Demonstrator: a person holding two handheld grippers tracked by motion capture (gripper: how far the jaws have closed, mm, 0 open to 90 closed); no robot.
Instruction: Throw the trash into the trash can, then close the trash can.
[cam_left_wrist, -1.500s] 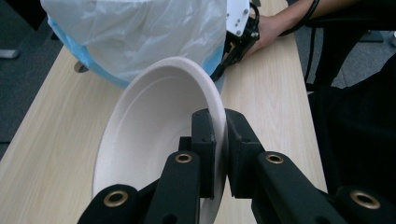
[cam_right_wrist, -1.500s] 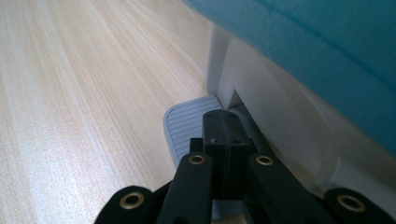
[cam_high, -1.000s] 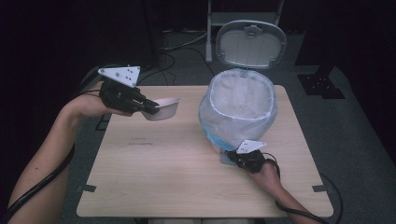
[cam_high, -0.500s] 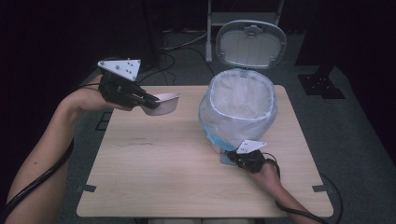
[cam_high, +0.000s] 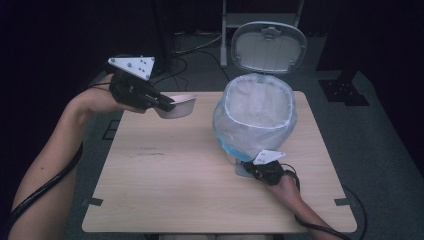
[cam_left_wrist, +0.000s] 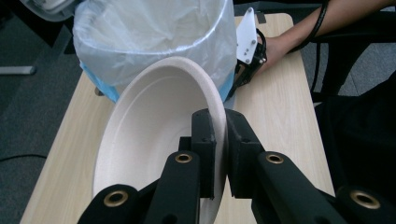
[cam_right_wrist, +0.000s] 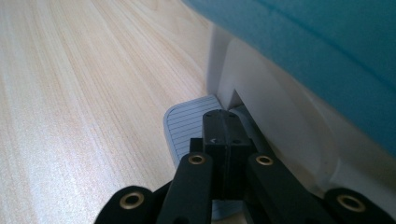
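Left tool (cam_high: 167, 104) gripping bowl (cam_high: 179, 106) by rim, holding it above surface (cam_high: 175, 190), left of bin (cam_high: 257, 117). Bin mouth lying to bowl's right, lid up. Right tool (cam_high: 248, 169) clenched, pressing pedal (cam_right_wrist: 187, 126).

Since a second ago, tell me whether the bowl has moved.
Yes. The bowl in the left gripper has risen slightly, toward the table's far edge; the bin has stayed put.

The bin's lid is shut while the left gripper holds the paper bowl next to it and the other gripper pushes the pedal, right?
Not quite: the bin's lid stands open, as the high view shows. The rest holds: the left gripper clamps the paper bowl near the bin, and the right gripper presses the pedal.
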